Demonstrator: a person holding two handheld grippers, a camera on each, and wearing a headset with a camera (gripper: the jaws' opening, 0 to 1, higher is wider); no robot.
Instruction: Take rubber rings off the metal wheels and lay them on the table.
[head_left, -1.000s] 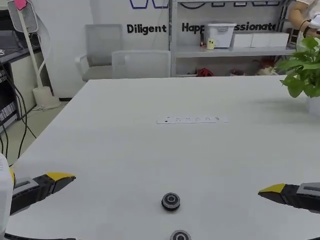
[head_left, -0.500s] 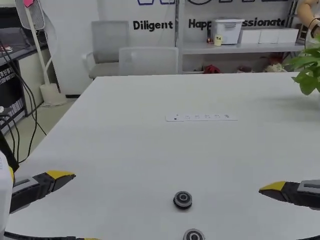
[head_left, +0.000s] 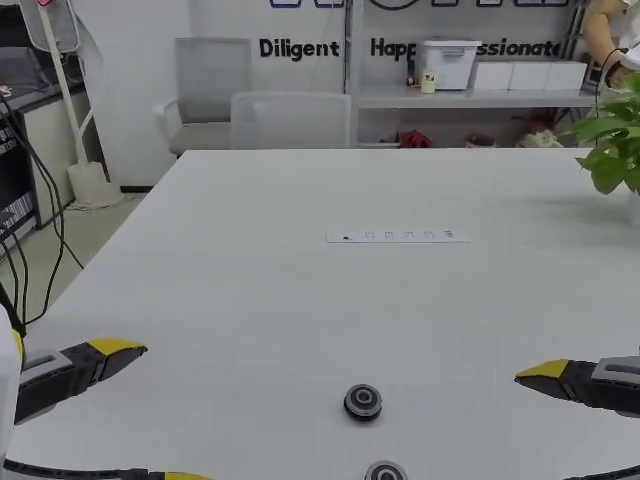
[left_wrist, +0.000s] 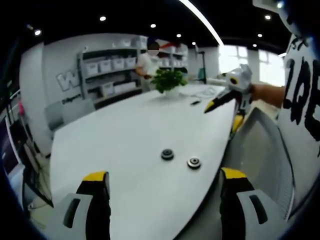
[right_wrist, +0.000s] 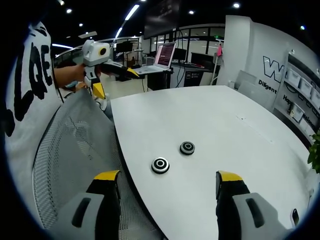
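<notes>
My left gripper (left_wrist: 164, 175) has its 2 fingers spread wide with nothing between them. My right gripper (right_wrist: 167, 175) is the same, wide apart and empty. Both hover at the near side of the white table (head_left: 300, 290), one at each end, well apart from each other. The 2 metal wheels lie flat on the table between them, near the edge, close together but not touching. The farther wheel (head_left: 362, 401) shows whole in the head view. The nearer wheel (head_left: 385, 472) is cut off by the bottom of that view, with just its top arc showing. Each wheel has a dark outer band around a paler hub, which looks like the rubber ring. At this size I cannot tell where rubber ends and metal begins. In the head view my lower fingers are mostly cut off at the bottom edge.
</notes>
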